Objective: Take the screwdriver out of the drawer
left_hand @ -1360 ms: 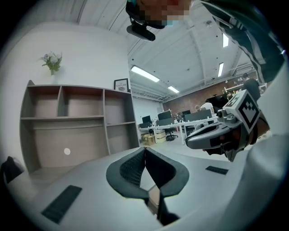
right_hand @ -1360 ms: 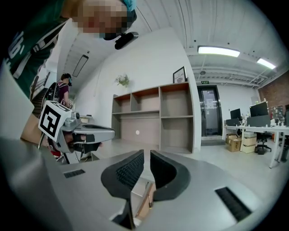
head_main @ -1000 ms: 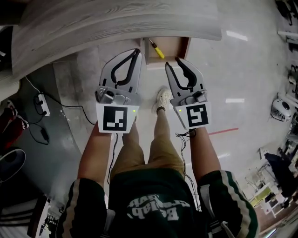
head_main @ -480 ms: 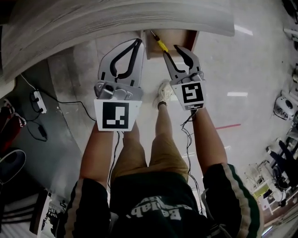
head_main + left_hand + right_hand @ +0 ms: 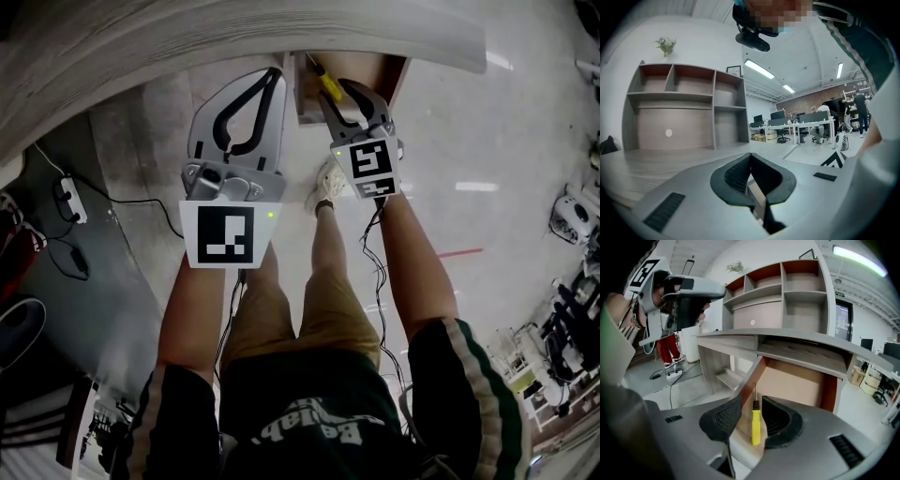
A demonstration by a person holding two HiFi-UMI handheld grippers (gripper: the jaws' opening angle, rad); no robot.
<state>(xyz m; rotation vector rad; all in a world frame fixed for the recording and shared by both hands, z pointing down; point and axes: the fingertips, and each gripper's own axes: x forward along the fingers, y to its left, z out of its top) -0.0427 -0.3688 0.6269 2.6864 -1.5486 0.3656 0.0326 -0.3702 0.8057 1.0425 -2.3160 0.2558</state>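
Right hand-held gripper (image 5: 751, 400), jaws just opened, screwdriver (image 5: 755, 425) between them, in drawer (image 5: 793, 380)

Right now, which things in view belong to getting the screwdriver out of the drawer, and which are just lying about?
Job:
- screwdriver, lying in the open drawer
- right hand-held gripper, whose jaws have just been opening, the screwdriver between them, not gripped

Lying about:
- left hand-held gripper, shut and empty
- power strip on the floor
- shelf unit
- potted plant
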